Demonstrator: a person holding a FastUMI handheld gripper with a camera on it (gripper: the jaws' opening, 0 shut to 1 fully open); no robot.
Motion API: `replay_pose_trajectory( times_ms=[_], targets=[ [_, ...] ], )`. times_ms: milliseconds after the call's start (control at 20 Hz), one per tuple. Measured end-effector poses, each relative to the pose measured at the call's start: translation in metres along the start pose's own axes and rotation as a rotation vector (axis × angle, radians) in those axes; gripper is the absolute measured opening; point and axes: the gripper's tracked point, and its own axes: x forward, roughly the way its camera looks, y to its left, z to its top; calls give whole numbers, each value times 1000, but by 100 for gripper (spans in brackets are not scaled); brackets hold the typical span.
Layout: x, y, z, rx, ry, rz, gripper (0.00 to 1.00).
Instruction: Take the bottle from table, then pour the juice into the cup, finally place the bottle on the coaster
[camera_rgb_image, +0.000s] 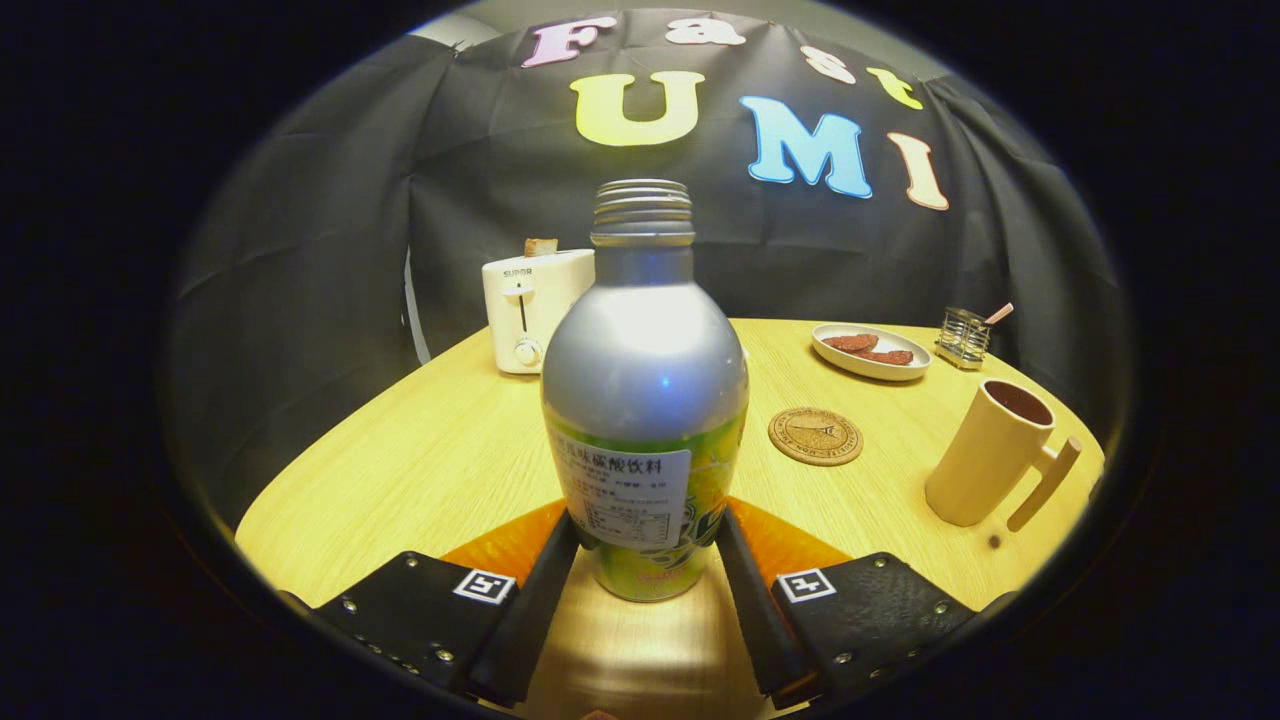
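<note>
Two fingers of the gripper (645, 560) pressed the bottle (645, 400) low on its sides, grasping it upright on the table (420, 470). Step one looked done; next called for lifting, carrying right toward the cup (990, 455), tilting over it, with the coaster (815, 436) farther back between them.

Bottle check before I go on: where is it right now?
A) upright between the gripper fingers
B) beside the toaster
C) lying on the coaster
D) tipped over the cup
A: the bottle stands upright on the table, uncapped, with the gripper fingers against both its sides; the coaster beyond is bare.
</note>
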Motion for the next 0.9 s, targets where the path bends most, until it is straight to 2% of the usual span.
replay_pose_trajectory(
  times_ms=[500, 900],
  targets=[
    [-8, -5, 30, 207, 27, 60, 77],
    [-14, -22, 58, 385, -9, 86, 77]
  ],
)
